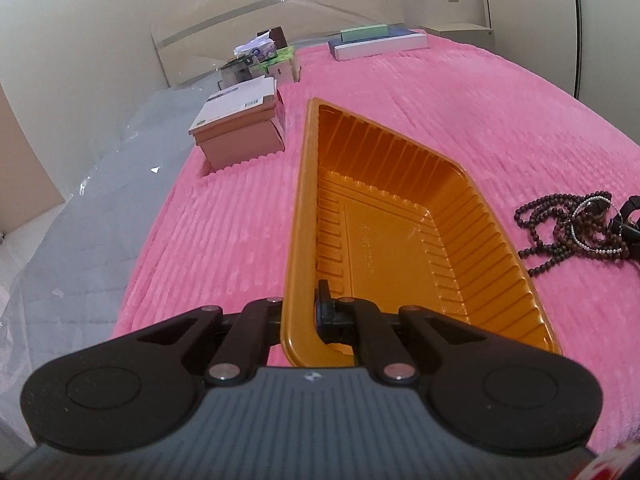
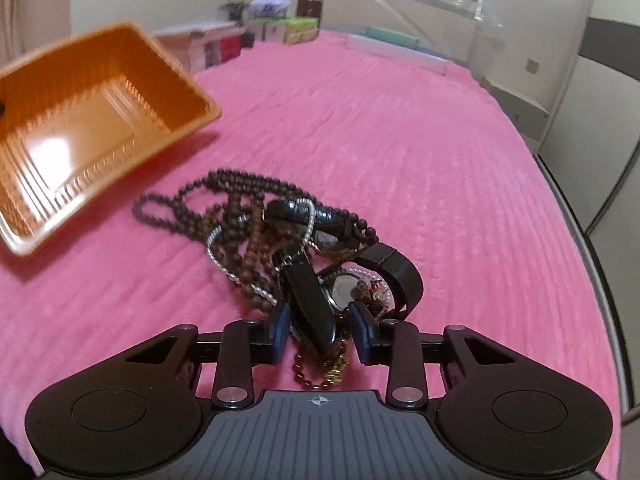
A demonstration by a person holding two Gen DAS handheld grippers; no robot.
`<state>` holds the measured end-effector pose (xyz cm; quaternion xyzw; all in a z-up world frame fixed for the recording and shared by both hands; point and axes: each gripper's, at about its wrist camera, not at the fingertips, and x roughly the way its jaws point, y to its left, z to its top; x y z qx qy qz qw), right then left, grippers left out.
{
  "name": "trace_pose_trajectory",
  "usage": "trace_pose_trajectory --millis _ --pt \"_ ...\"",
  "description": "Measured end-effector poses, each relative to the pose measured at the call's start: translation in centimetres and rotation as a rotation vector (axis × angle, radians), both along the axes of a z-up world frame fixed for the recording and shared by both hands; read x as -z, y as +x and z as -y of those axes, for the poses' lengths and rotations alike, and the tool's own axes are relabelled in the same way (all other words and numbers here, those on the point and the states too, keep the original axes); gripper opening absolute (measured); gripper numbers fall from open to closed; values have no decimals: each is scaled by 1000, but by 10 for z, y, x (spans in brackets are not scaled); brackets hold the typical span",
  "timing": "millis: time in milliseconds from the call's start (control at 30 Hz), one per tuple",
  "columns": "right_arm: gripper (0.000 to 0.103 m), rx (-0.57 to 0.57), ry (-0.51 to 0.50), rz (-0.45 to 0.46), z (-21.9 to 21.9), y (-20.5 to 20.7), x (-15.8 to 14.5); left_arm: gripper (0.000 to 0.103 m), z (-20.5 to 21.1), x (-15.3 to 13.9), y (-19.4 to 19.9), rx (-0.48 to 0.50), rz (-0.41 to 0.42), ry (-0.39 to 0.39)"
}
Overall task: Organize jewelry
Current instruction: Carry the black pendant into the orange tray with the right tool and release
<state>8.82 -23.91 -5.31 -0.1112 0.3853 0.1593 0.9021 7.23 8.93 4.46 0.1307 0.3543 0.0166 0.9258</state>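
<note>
A: Right, the left gripper (image 1: 305, 312) is clamped on the near rim of the orange tray (image 1: 400, 216), one finger inside the wall and one outside. In the right wrist view the tray sits in the upper left of the frame, tilted and seemingly lifted off the pink blanket (image 2: 400, 140), though its blur makes that hard to confirm.

B: And the right gripper (image 2: 320, 330)?

A: Its jaws stand apart around the near end of the black watch strap (image 2: 310, 312), at lower centre of the frame. The blue pads (image 2: 280, 328) flank the strap but do not look pressed against it, so nothing is held yet.

B: Where does the jewelry lie?

A: In one tangled jewelry pile (image 2: 288, 256) at the middle of the right wrist frame: dark bead strands (image 2: 224, 188), a pearl string (image 2: 236, 270), a gold chain (image 2: 336, 368) and a second watch band (image 2: 400, 276) looped at the right. The left wrist view shows the same beads at its right edge, near the tray but apart from it.

B: So how should the grasp go?

A: Probably by closing squarely on the strap alone, since the pearls and beads cross over its far end. A slow lift would show whether those strands drag along. The tray likely helps most if brought low and close beside the pile, held level.
</note>
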Motion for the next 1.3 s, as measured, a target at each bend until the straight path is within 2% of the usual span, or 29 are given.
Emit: trace_pose_trajectory --millis 100,267,433,667,833,1033,1167,1300 --pt "24 -12 -10 -3 0 -2 1 4 -1 0 1 2 -4 7" --pt "23 70 52 7 11 -16 -11 4 3 -1 0 14 -7 35" --pt "21 269 303 -83 43 -26 -12 4 5 -2 1 24 -5 51" --pt "21 351 492 -79 50 -38 -28 4 3 -1 3 22 -22 40" --pt "21 286 559 -40 22 -35 -52 4 1 -2 8 30 -55 45" --pt "21 178 611 -43 -26 -15 -69 3 2 1 13 35 -83 61" --pt "21 65 576 -3 -68 -1 -79 3 2 1 15 42 -104 71" --pt "21 8 518 4 -110 12 -71 3 3 2 21 57 -150 97"
